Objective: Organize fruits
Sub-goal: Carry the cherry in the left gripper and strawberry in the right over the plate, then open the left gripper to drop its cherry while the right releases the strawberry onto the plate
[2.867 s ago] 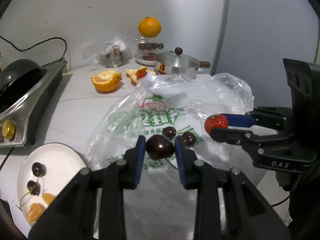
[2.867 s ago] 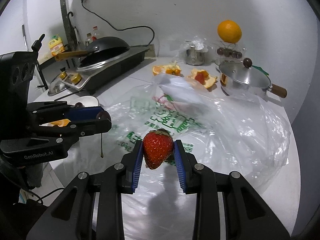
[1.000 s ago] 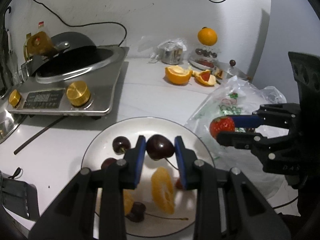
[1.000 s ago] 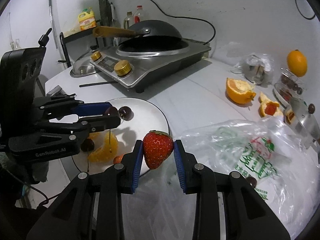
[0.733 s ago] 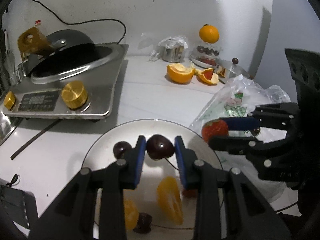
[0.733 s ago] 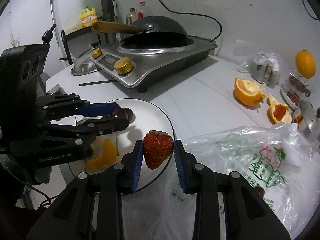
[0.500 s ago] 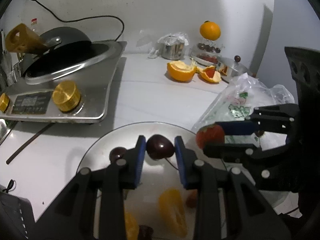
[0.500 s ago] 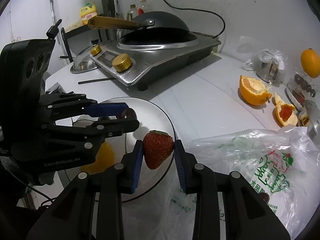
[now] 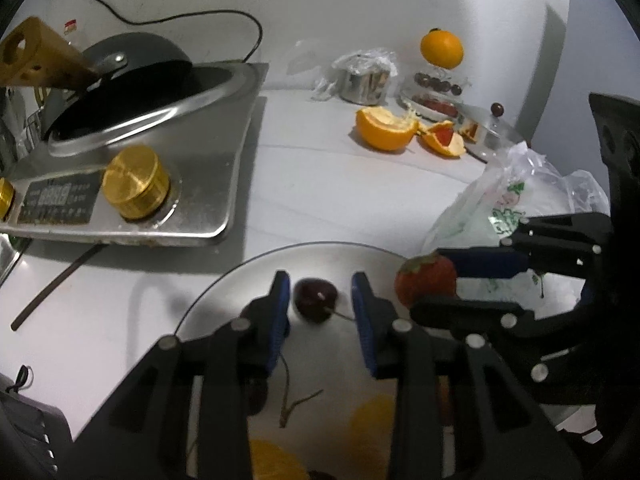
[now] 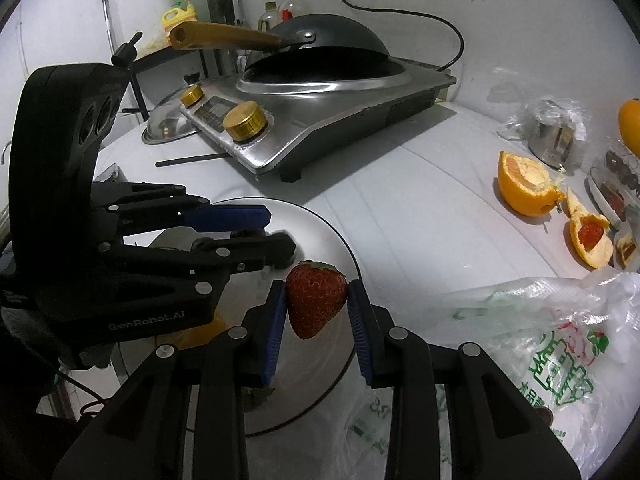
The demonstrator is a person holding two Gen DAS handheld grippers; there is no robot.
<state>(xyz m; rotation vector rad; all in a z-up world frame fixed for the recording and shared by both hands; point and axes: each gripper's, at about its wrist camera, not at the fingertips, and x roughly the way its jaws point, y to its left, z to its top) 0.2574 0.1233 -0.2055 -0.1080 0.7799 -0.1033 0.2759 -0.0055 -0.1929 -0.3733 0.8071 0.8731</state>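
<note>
Left gripper [image 9: 320, 300] is opening its jaws over the plate [image 9: 224, 288]; the cherry [image 9: 315, 299] is sitting between the pads w/ gaps both sides, apparently released onto the plate. Orange segments and other cherries are already lying there. Right gripper [image 10: 316, 306] is clamping the strawberry [image 10: 316, 304] just above the plate rim, not yet dropped. More fruit seems to be waiting in the plastic bag [image 10: 560, 344], so the job's prob only partway done.
</note>
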